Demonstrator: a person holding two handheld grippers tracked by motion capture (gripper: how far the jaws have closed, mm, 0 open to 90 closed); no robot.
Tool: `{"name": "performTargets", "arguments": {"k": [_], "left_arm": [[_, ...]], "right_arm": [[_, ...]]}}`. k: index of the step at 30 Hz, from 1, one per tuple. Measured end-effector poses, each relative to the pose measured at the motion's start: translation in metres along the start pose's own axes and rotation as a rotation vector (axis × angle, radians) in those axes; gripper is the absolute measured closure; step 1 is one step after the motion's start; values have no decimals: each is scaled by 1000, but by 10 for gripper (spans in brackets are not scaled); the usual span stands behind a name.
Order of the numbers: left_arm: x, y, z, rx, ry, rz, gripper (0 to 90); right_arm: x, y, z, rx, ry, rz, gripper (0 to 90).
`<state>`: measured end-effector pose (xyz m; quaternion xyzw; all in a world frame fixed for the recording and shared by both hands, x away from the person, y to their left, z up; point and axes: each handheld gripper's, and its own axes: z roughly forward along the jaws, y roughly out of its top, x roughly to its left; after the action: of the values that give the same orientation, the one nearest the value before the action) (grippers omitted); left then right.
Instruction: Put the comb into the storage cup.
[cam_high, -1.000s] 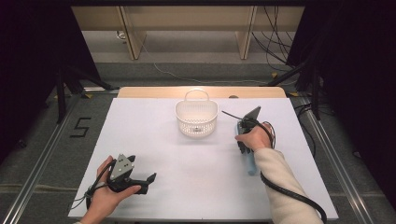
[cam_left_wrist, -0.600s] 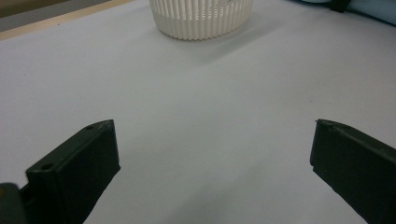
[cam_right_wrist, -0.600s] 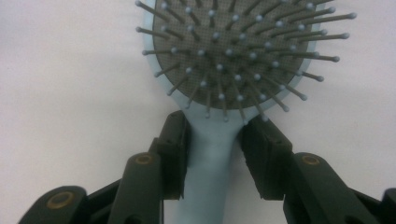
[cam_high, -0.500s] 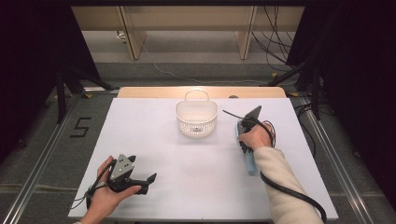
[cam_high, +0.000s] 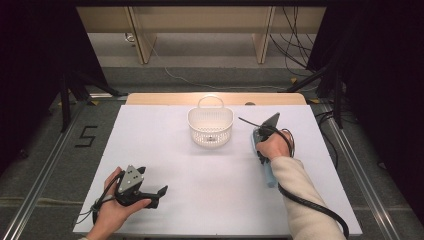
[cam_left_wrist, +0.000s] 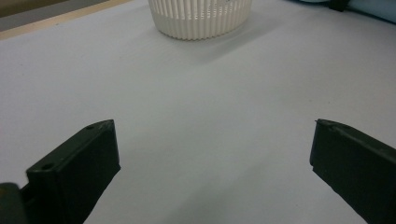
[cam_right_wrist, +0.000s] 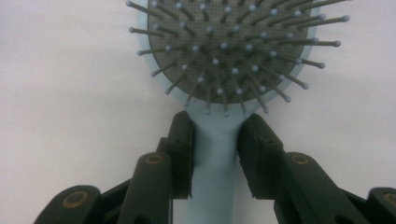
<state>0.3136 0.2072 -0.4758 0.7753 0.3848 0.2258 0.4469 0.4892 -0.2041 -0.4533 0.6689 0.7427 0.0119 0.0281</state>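
— Toward the right edge of the table (cam_high: 150, 130), what has my right gripper (cam_right_wrist: 215, 154) got?

— A pale blue hairbrush (cam_right_wrist: 233, 51), lying flat with its bristles up. My jaws have just been closing, and both pads now sit against the neck, just below the bristle pad.

— And the brush's place?

— It lies well right of the white basket (cam_high: 210, 127), which stands near the middle of the far edge; its handle points back toward the near edge.

— My left gripper (cam_high: 161, 191)?

— Near the near left corner, jaws standing wide apart over bare table, nothing between them, facing the basket.
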Motion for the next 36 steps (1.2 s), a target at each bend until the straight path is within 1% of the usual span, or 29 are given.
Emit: {"name": "performTargets", "arguments": {"k": [5, 11, 16, 17, 19, 24, 29, 36], "left_arm": [[0, 0, 0, 1, 0, 0, 8], [0, 0, 0, 2, -1, 0, 9], [0, 0, 0, 3, -1, 0, 9], [0, 0, 0, 3, -2, 0, 9], [0, 0, 0, 2, -1, 0, 9], [0, 0, 0, 3, 0, 0, 9], [0, 0, 0, 4, 1, -2, 9], [0, 0, 0, 4, 1, -2, 10]], "right_arm": [[0, 0, 0, 0, 4, 6, 683], [-1, 0, 0, 5, 6, -3, 691], [-1, 0, 0, 6, 5, 2, 696], [-2, 0, 0, 0, 11, 11, 699], [-2, -1, 0, -2, 13, 13, 700], [-2, -1, -1, -4, 15, 12, 702], [-5, -3, -1, -15, 35, 16, 702], [-6, -3, -1, -17, 40, 16, 703]]}}
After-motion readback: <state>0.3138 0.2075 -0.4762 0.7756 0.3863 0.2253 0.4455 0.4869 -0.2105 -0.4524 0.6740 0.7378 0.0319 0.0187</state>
